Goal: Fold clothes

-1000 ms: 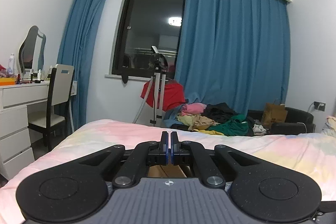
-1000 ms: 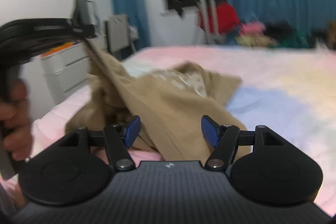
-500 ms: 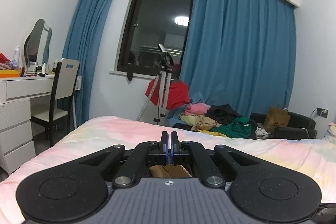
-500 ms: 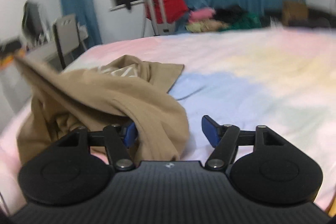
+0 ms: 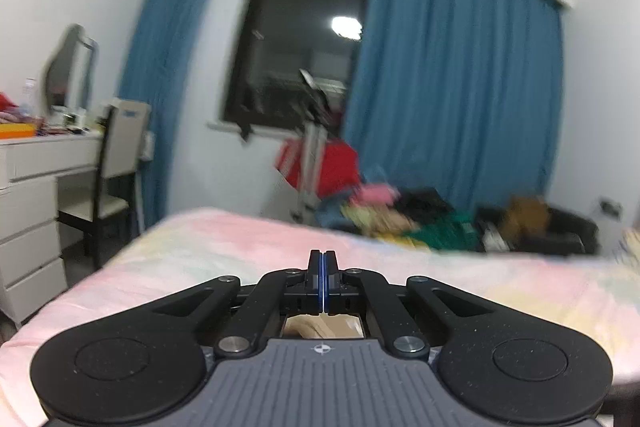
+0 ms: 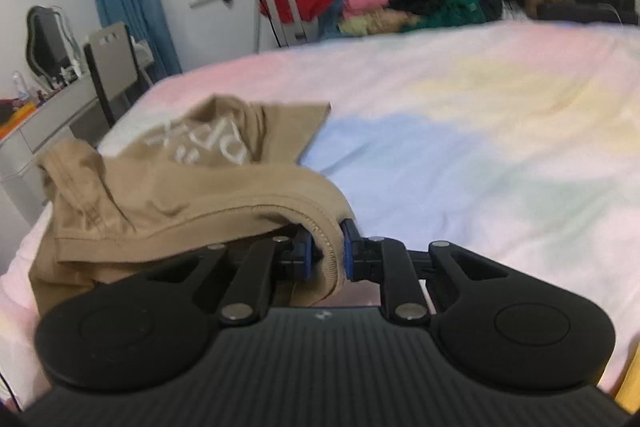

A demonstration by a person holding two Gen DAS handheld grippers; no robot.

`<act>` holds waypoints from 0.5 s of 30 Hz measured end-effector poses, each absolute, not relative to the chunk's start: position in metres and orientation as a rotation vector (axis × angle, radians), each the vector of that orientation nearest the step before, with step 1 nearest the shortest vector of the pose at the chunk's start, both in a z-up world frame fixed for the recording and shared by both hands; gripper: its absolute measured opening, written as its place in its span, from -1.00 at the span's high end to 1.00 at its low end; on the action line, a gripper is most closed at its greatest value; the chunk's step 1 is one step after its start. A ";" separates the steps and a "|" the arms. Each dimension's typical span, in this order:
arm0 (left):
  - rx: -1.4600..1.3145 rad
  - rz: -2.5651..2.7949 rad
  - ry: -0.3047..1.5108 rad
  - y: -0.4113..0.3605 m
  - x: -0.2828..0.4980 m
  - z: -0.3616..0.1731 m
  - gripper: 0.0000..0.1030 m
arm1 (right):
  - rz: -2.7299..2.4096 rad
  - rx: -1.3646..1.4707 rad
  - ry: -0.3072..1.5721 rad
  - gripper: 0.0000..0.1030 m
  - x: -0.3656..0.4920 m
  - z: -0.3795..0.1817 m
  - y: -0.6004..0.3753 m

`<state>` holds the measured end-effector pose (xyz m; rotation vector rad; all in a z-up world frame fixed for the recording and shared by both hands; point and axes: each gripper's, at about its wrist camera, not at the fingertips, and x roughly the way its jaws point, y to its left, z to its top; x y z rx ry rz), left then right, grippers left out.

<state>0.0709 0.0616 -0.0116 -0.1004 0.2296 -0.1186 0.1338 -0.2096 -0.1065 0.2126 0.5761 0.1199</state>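
Note:
A tan shirt (image 6: pixel 180 195) with white lettering lies crumpled on the left side of the pastel bed (image 6: pixel 460 131). In the right wrist view my right gripper (image 6: pixel 326 255) is closing its jaws on a stitched hem fold of the shirt, and both blue pads touch the cloth. In the left wrist view my left gripper (image 5: pixel 322 261) is shut, held a little above the bed (image 5: pixel 200 247) and pointing at the window. A bit of the tan shirt (image 5: pixel 322 325) shows just under its pressed pads.
A white dresser (image 5: pixel 32 179) with a mirror and a chair (image 5: pixel 120 163) stand to the left of the bed. Beyond the far edge are a metal stand with a red garment (image 5: pixel 320 163), a pile of clothes (image 6: pixel 400 7) and blue curtains (image 5: pixel 452 87).
The right gripper's jaws went from wide apart to pinched on the shirt's hem, and the gripper swung right and rolled. The left gripper stayed shut and hardly moved.

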 end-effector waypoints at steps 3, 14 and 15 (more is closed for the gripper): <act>-0.012 -0.226 0.313 0.049 0.073 -0.018 0.72 | 0.146 0.210 0.532 0.67 0.132 -0.097 -0.210; 0.706 -0.310 0.390 -0.045 0.051 -0.100 -0.17 | 0.151 0.243 0.501 0.67 0.132 -0.098 -0.218; 0.736 -0.279 0.395 -0.045 0.054 -0.106 -0.17 | 0.153 0.249 0.495 0.67 0.132 -0.098 -0.219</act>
